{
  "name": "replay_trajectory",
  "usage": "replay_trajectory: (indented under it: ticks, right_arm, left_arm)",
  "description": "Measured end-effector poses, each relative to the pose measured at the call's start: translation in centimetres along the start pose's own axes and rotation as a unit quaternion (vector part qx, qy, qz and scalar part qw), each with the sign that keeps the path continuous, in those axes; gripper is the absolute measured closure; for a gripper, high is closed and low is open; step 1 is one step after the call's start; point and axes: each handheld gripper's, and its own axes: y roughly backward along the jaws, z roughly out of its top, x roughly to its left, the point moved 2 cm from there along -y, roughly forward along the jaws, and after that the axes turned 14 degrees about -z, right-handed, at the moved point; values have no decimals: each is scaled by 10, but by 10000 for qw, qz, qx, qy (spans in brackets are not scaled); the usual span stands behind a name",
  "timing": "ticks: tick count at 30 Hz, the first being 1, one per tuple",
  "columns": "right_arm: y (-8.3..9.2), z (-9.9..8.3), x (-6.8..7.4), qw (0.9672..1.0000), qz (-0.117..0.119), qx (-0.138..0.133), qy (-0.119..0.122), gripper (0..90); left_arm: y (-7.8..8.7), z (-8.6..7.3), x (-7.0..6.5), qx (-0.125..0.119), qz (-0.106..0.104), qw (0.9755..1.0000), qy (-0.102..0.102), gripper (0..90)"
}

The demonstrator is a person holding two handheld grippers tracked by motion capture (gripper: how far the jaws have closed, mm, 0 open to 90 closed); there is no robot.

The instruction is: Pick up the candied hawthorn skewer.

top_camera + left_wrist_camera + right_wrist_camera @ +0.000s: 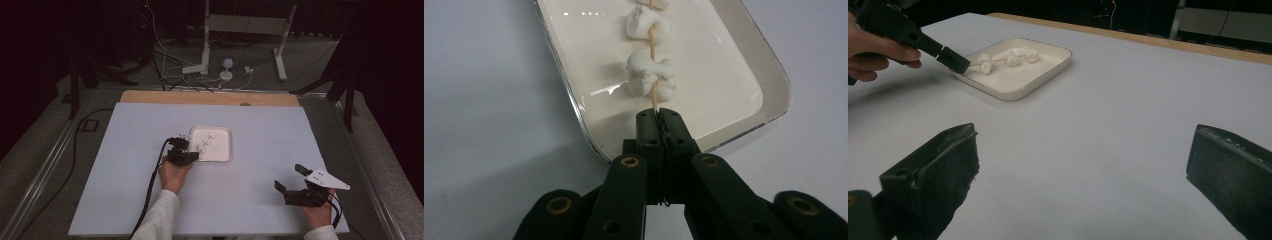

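A thin wooden skewer point(653, 90) threaded with white marshmallow-like pieces point(649, 75) lies over a shallow white tray point(744, 75). My left gripper point(659, 116) is shut on the near end of that skewer, at the tray's near-left rim. From above, the left gripper point(192, 156) sits at the left edge of the tray point(225, 154). In the right gripper view the tray point(1048, 70) and the skewered white pieces point(1008, 59) lie far off to the upper left. My right gripper point(290, 179) rests near the table's front right, jaws wide apart with nothing between them.
The tray stands near the middle of a pale blue-grey tabletop point(125, 170) with a wooden strip point(150, 97) along its far edge. Beyond it on the floor are cables, a white stand point(205, 50) and dark frame legs.
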Motion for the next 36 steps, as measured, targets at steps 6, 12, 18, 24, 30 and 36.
replay_trajectory:
  ticks: [6,12,18,24,30,36]
  right_arm:
    - [1,0,-1,10000,-10,-8,-11,0]
    - [0,0,-2,10000,2,-8,-73,0]
    - [-1,0,-3,9999,-21,24,-120,0]
    - [-2,0,-1,9998,-35,61,-191,0]
    - [-6,7,2,9996,-36,65,-289,0]
    - [-10,22,5,9988,76,-13,-478,0]
  left_arm:
    - [-1,2,0,44,3,10000,-35,900]
    - [13,4,-3,-232,-210,9995,-60,900]
    - [25,3,-4,-394,-305,9987,-137,900]
    - [42,-5,-1,-654,-373,9969,-223,900]
    - [57,-12,-1,-840,-392,9951,-356,900]
    - [69,-17,-1,-955,-425,9937,-412,900]
